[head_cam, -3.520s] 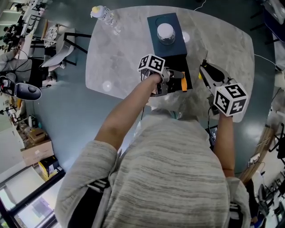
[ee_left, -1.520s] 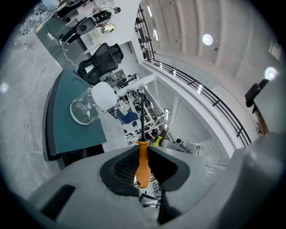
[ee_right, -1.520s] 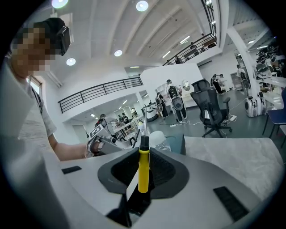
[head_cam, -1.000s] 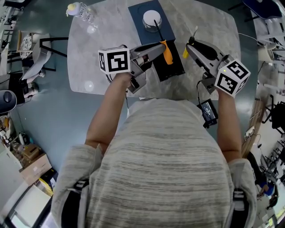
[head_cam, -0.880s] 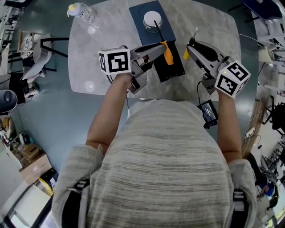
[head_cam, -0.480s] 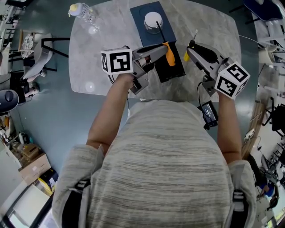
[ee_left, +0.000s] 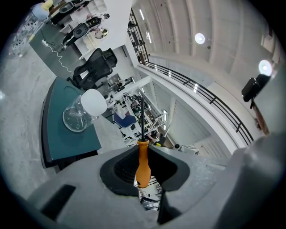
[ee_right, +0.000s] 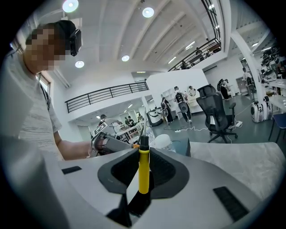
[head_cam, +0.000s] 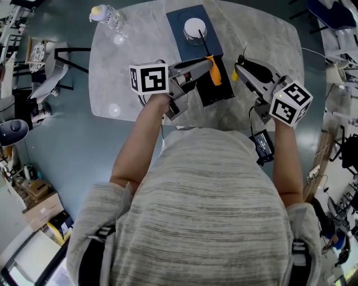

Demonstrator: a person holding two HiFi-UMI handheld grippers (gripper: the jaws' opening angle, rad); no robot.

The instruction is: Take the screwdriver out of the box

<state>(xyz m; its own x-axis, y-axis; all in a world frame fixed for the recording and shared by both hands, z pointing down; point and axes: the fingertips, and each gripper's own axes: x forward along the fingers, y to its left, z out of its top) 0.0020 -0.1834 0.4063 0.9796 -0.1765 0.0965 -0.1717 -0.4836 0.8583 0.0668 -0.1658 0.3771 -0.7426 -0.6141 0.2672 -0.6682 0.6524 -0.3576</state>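
1. Well left of the dark blue-and-black rectangular box (head_cam: 180, 19), a clear plastic bottle with a pale cap (head_cam: 106, 14) stands near the far-left corner of the grey marbled table (head_cam: 134, 61). The bare top between bottle and box looks like the safest room for a set-down, though the table's rounded edge is near on that side.
2. The left gripper (head_cam: 210, 62) has its fingers (ee_left: 80, 192) pinching the handle of the orange-handled screwdriver with a thin dark shaft (head_cam: 215, 70). The screwdriver is held above the near, black part of the box and appears lifted clear of it. The handle is smooth and tapered and the shaft reaches far past the grip — a quick swing could make it pivot or slip, I judge.
3. On the blue top of the box stands a glass jar with a round white lid (head_cam: 194, 28). The shaft points toward it, its tip seemingly just over the jar, so a push away from the person could strike it.
4. Just right of the box, the right gripper (head_cam: 239, 64) has its fingers (ee_right: 201, 188) pinching a yellow-handled tool with a black collar (head_cam: 234, 72). The two tools are near each other — moving the orange one rightward risks a clash.
5. Right of the box the table is bare out to its curved edge, but the right gripper stands in the way.
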